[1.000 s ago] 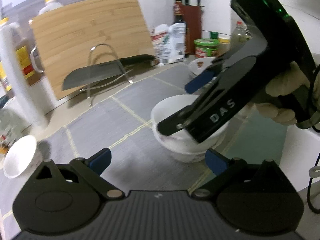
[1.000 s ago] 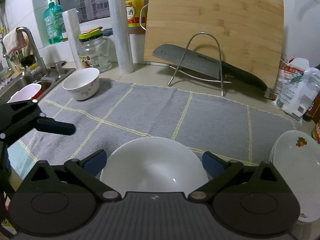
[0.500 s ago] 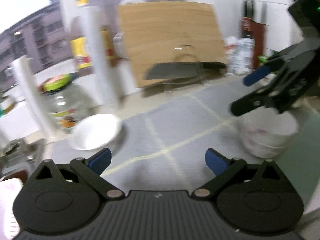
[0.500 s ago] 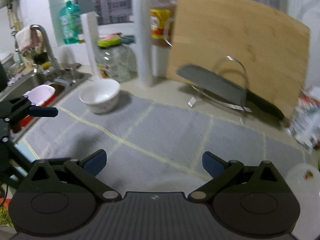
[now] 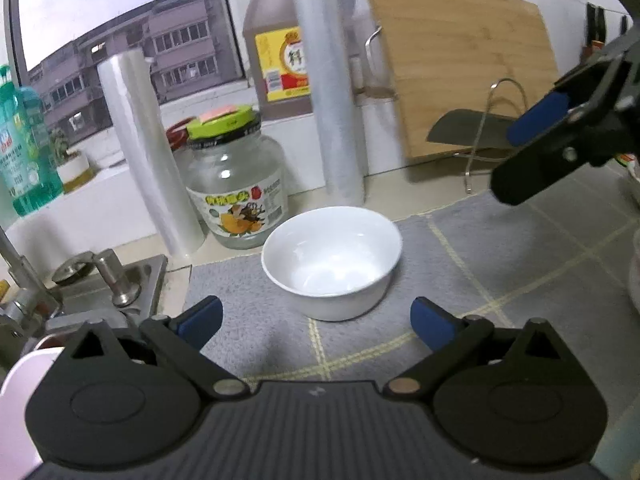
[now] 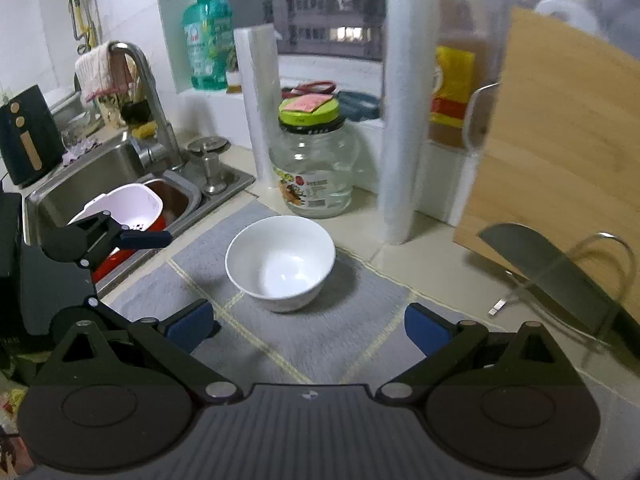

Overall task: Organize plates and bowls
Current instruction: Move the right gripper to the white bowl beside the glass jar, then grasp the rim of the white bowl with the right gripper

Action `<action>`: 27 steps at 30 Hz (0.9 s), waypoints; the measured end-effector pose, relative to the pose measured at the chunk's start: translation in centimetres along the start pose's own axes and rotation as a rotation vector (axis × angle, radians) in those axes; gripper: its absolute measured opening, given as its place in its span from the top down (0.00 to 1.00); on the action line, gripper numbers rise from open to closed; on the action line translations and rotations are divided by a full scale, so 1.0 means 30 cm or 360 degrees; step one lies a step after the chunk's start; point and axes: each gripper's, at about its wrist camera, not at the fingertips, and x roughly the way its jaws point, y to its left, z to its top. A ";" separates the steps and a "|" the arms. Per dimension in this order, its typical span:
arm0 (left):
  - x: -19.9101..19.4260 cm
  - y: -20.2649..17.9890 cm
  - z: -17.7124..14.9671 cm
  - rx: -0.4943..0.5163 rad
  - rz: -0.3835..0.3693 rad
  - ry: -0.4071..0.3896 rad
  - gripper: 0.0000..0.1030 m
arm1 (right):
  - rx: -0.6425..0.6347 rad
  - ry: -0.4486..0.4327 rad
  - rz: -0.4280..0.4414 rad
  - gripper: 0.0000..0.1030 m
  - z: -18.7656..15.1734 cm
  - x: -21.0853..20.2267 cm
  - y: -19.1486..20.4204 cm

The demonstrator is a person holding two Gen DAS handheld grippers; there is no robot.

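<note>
- The step in hand looks like picking up the single white bowl (image 5: 332, 262), which stands upright and empty on the grey mat (image 5: 500, 264) on the tabletop, just in front of the glass jar (image 5: 234, 192) and near the sink (image 6: 120, 168).
- The left gripper (image 5: 316, 316) hovers just short of the bowl with its fingers spread wide and nothing between them; the bowl sits centred ahead of the gap.
- The right gripper (image 6: 306, 326) also faces the bowl, fingers spread and empty, so either one could take it; only one should go in, to avoid a clash.
- To do it well, I would come down over the near rim so one finger goes inside and the other outside the wall, then pinch firmly; glazed ware is likely slippery.
- Lift straight up before carrying it across, keeping clear of the jar and the two rolls of film standing behind.
- Keep the bowl level on the way, and set it down gently into any stack rather than dropping it.
- Count: one white bowl on the mat; no plate is fully in view.
- One glass jar with a green lid; two upright film rolls; one wooden cutting board (image 5: 460, 68); one cleaver (image 6: 548, 276) on a wire rack; one pink basin (image 6: 128, 204) in the sink.
</note>
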 end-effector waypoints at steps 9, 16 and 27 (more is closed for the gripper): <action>0.116 -0.010 -0.004 0.0001 -0.0068 0.0042 0.03 | -0.0005 0.0124 0.0124 0.00 0.100 0.219 -0.043; 0.164 -0.005 -0.002 -0.0007 -0.0090 0.0063 0.04 | -0.0032 0.0202 0.0194 0.04 0.138 0.356 -0.059; 0.185 0.014 0.006 -0.0036 -0.0159 0.0040 0.09 | -0.0061 0.0269 0.0272 0.19 0.163 0.471 -0.052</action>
